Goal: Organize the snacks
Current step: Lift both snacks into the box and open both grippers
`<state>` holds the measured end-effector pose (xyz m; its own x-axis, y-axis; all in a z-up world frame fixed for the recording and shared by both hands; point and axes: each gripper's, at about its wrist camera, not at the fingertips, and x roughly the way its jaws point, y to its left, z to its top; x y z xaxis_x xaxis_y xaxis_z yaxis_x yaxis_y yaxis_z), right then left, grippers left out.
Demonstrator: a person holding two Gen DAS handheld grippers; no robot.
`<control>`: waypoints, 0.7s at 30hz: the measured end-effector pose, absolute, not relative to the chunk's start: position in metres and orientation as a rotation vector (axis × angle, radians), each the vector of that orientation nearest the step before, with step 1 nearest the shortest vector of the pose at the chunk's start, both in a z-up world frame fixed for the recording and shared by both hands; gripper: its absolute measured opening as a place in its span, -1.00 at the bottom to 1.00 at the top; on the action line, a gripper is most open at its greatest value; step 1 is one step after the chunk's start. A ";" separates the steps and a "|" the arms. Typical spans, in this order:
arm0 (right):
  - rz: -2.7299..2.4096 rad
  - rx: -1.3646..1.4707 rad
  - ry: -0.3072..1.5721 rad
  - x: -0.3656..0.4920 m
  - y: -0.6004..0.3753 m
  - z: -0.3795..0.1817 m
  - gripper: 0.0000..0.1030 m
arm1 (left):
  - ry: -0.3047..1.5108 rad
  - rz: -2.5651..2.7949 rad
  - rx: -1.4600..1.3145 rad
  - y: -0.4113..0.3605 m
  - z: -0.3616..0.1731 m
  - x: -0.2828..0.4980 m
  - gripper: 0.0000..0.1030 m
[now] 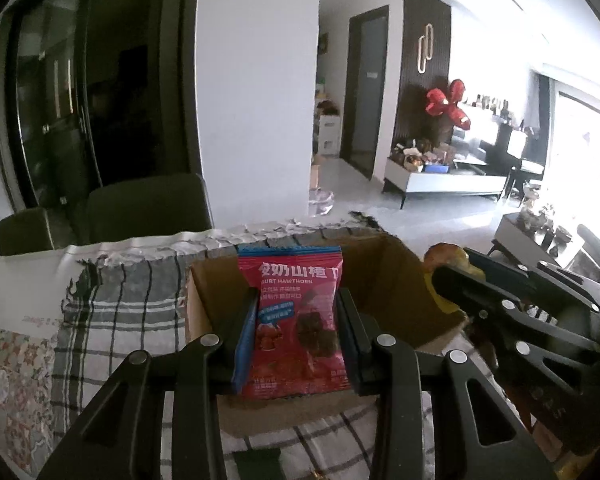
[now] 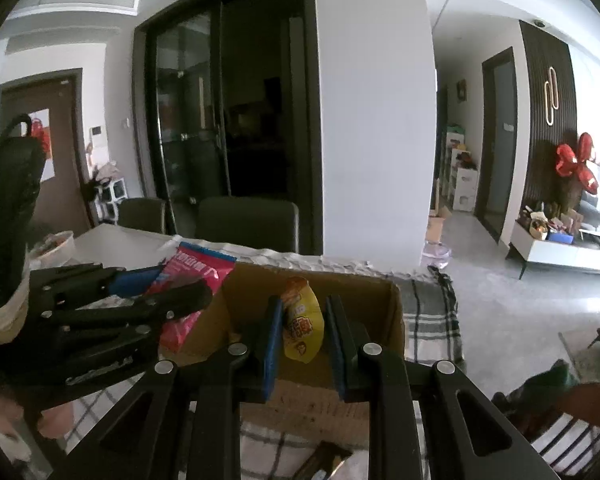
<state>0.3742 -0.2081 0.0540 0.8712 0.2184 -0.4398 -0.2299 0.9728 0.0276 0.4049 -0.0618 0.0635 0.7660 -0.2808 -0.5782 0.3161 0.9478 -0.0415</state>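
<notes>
The left gripper [image 1: 296,320] is clenched on a red hawthorn snack packet [image 1: 294,320], which stands upright between its two fingers [image 1: 246,320], pinched at both side edges and held over the near-left part of an open cardboard box [image 1: 384,280]. The right gripper [image 2: 302,328] grasps a yellow snack packet [image 2: 304,328] the same way — upright between the blue-padded fingers [image 2: 270,340], above the middle of the same box [image 2: 364,300]. In the right wrist view the left gripper [image 2: 112,312] and its red packet [image 2: 188,296] sit just to the left, at the box's left wall; in the left wrist view the right gripper [image 1: 520,312] reaches in from the right, the yellow packet [image 1: 446,264] showing at its tip by the box's right wall. The box rests on a plaid cloth [image 1: 120,312] spread over the table. A dark wrapped snack [image 2: 324,460] lies on the cloth near the box's front — its label is unreadable. Two dark chairs [image 2: 248,220] stand at the table's far side.
</notes>
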 end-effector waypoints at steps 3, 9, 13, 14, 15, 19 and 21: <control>0.214 -0.023 0.469 0.385 -0.210 0.053 -0.55 | 0.639 -0.308 0.051 -0.062 0.060 0.417 0.06; 0.088 -0.050 0.450 0.378 -0.217 0.052 0.26 | 0.611 -0.256 0.093 -0.059 0.058 0.399 0.38; 0.095 -0.043 0.435 0.359 -0.223 0.053 0.26 | 0.598 -0.253 0.143 -0.062 0.057 0.375 0.47; 0.097 -0.044 0.433 0.353 -0.223 0.053 0.26 | 0.600 -0.255 0.149 -0.062 0.057 0.369 0.47; 0.101 -0.043 0.432 0.348 -0.223 0.053 0.26 | 0.596 -0.261 0.149 -0.062 0.058 0.362 0.47; 0.109 -0.027 0.438 0.328 -0.228 0.052 0.26 | 0.578 -0.282 0.166 -0.063 0.060 0.335 0.47; 0.119 -0.022 0.443 0.317 -0.226 0.049 0.26 | 0.570 -0.294 0.178 -0.065 0.061 0.321 0.47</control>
<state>0.3171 -0.2262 0.0489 0.8964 0.1102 -0.4293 -0.1199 0.9928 0.0045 0.3215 -0.0646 0.0605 0.8019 -0.2245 -0.5537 0.3220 0.9430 0.0840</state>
